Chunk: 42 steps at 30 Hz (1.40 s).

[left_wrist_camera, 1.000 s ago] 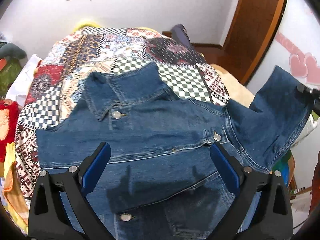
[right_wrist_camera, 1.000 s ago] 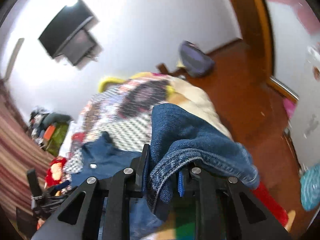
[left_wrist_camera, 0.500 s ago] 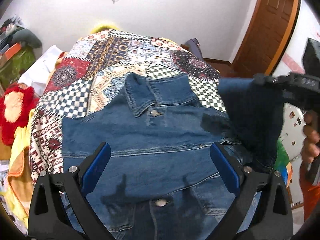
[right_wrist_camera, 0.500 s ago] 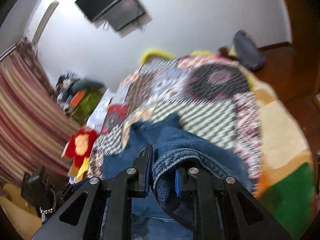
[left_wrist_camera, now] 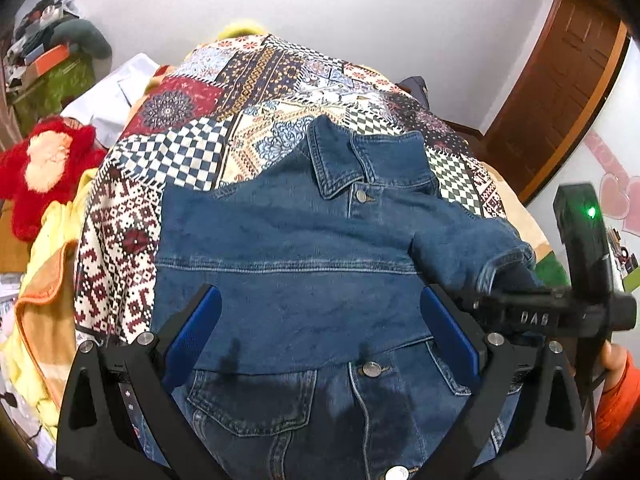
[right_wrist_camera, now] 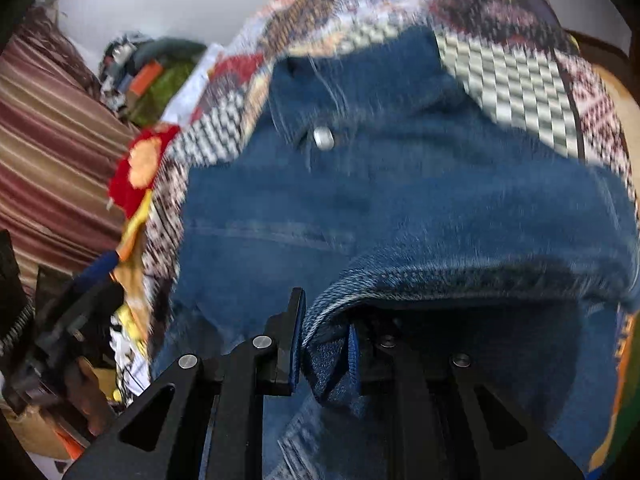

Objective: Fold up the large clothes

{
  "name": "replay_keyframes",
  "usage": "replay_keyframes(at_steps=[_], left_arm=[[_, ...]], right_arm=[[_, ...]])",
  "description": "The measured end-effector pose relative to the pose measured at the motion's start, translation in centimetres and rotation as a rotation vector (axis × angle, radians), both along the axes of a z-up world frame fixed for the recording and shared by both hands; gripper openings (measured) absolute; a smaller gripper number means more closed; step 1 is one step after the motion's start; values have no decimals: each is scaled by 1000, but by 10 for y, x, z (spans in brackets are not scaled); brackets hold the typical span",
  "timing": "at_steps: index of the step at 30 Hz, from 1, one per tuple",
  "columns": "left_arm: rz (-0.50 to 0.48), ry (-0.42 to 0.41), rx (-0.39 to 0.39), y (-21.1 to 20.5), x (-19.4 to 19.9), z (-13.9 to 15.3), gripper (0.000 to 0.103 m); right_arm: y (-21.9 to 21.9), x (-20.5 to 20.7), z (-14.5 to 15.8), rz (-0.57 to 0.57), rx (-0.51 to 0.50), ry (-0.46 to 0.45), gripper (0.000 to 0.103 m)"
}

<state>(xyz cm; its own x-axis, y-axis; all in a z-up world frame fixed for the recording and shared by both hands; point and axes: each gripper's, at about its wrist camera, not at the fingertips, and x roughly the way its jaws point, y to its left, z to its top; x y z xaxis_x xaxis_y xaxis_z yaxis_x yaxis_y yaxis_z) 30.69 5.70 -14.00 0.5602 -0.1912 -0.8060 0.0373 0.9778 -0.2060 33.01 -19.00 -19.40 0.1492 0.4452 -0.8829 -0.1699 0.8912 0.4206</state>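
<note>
A blue denim jacket [left_wrist_camera: 288, 264] lies front up on a patchwork bedspread [left_wrist_camera: 192, 152], collar away from me. My left gripper [left_wrist_camera: 320, 332] is open and empty, hovering over the jacket's chest. My right gripper [right_wrist_camera: 324, 344] is shut on the cuff of the jacket's sleeve [right_wrist_camera: 460, 280] and holds it over the jacket's right side. In the left wrist view the right gripper [left_wrist_camera: 540, 316] shows at the right with the sleeve [left_wrist_camera: 472, 248] folded in across the body. The right wrist view is blurred by motion.
A red plush toy [left_wrist_camera: 44, 168] and yellow and orange cloths [left_wrist_camera: 44, 280] lie left of the bed. A cluttered green box [left_wrist_camera: 44, 80] stands at the far left. A wooden door [left_wrist_camera: 560, 92] is at the right. A dark bag [left_wrist_camera: 414, 86] sits past the bed.
My right gripper has carried the sleeve from far out on the right inward and down over the jacket. The left gripper stayed open and drew back toward the hem.
</note>
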Motion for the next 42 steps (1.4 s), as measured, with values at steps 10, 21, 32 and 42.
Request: replay_keyframes(at_steps=[10, 21, 32, 42], left_arm=[[-46, -16, 35, -22, -10, 9, 100], [-213, -57, 126, -103, 19, 33, 100], [-443, 92, 378, -207, 59, -41, 100], [-405, -66, 447, -204, 67, -26, 19]], right_arm=[[-21, -28, 15, 34, 23, 75, 16], [-115, -38, 113, -93, -66, -254, 16], [-197, -39, 91, -218, -121, -210, 16], [-179, -25, 36, -151, -132, -100, 16]])
